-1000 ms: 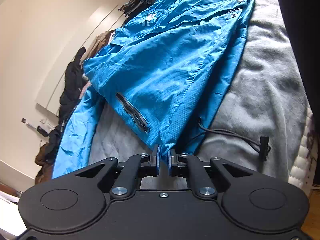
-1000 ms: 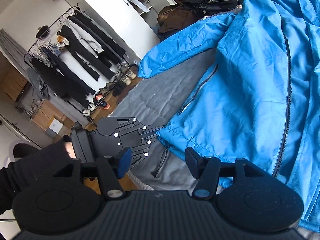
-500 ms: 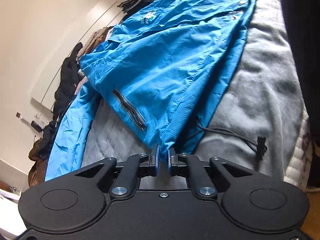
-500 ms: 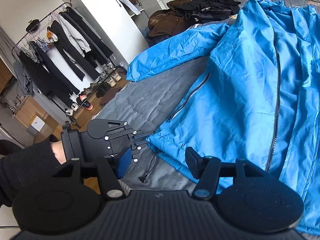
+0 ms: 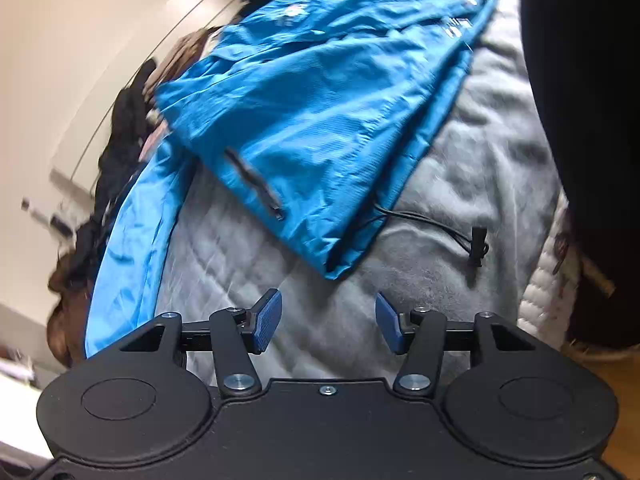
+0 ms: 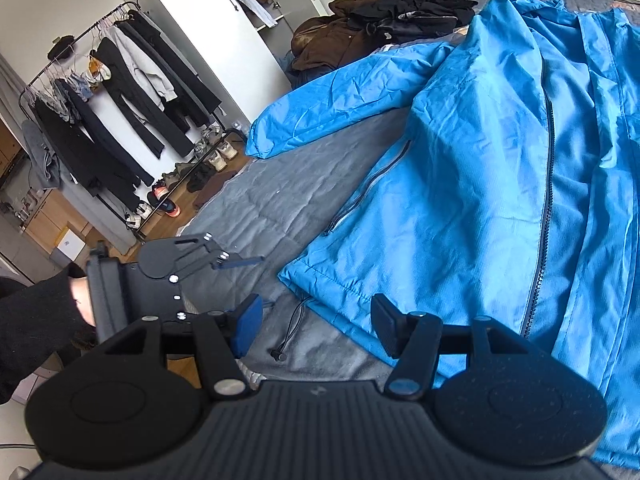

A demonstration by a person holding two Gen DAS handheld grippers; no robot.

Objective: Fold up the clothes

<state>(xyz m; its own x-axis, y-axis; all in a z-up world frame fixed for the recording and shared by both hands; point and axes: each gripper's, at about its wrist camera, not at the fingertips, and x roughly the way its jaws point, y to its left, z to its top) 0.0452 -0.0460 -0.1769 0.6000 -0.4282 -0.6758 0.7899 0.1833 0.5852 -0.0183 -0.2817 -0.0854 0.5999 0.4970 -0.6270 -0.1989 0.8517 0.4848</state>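
A grey quilted blanket (image 6: 256, 216) covers the bed, and on it a blue jacket (image 6: 460, 200) lies spread flat, with dark clothes (image 6: 400, 16) heaped at the far end.

jacket (image 6: 480, 184): thin blue woven cloth, slight sheen, creased
blanket (image 5: 460, 200): grey cloth, matt, fuzzy
left gripper (image 5: 328, 322): matt black plastic, ribbed blue pads, shiny metal screws
floor (image 6: 184, 220): wood
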